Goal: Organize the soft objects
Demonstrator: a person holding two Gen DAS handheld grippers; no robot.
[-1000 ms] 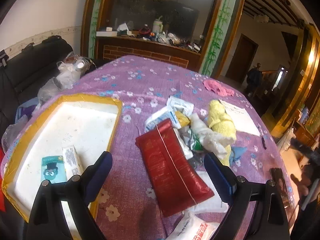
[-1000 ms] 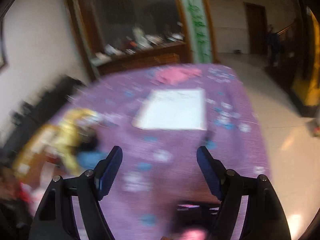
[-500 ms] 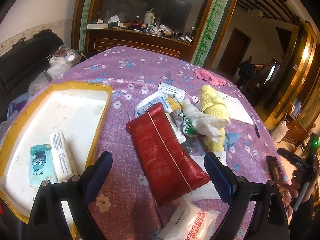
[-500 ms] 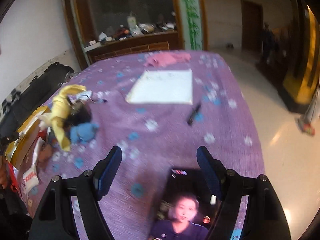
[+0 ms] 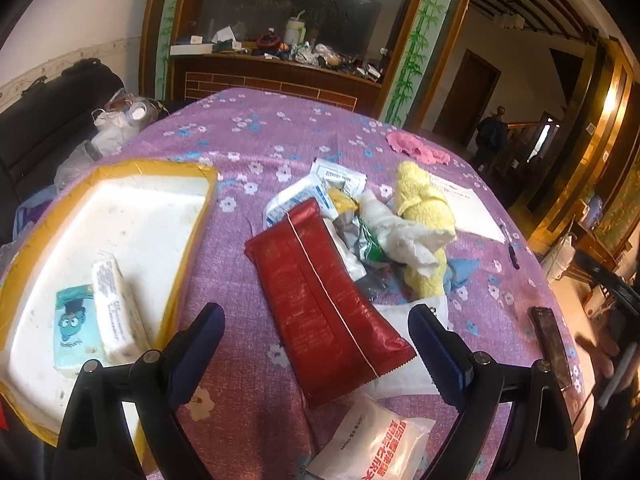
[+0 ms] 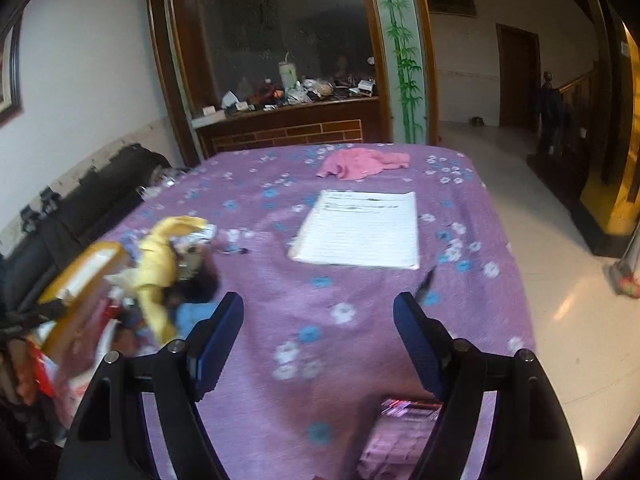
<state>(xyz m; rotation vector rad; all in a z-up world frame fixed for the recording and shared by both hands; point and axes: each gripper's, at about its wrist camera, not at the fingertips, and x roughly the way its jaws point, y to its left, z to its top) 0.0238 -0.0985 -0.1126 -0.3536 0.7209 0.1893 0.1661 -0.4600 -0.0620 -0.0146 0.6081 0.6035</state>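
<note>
- Two wrist views. Compared with half a second ago, we see the left gripper (image 5: 316, 332) drawn slightly nearer the red pouch (image 5: 320, 300), which now fills more of the gap between its spread, empty jaws; the tray (image 5: 192, 240) and its contents lie as before.
- In the right view we note the larger change: the phone (image 6: 400, 432), earlier plain with a lit screen between the fingers, now shows only as a blurred patch at the lower edge, and the paper sheet (image 6: 360, 232) sits more centrally ahead. The right gripper (image 6: 318, 330) is likewise spread wide and holds nothing, above bare purple tablecloth (image 6: 340, 340).
- We locate the red pouch on the cloth directly between and ahead of the left fingertips, its near corner lying over a white packet (image 5: 372, 440) with red print. Just beyond it lies the heap: a yellow towel (image 5: 424, 216), white crumpled wrappers (image 5: 404, 236) and a blue cloth (image 5: 464, 272).
- To the left of the pouch, the yellow-rimmed tray holds a teal tissue pack (image 5: 74, 328) and a white tissue pack (image 5: 114, 308), touching each other.
- A pink cloth (image 5: 416, 148) lies well apart, at the far edge.
- Hard to make out: the heap in the right view is motion-blurred at the left margin; the white packet is cut off by the left view's lower edge.
</note>
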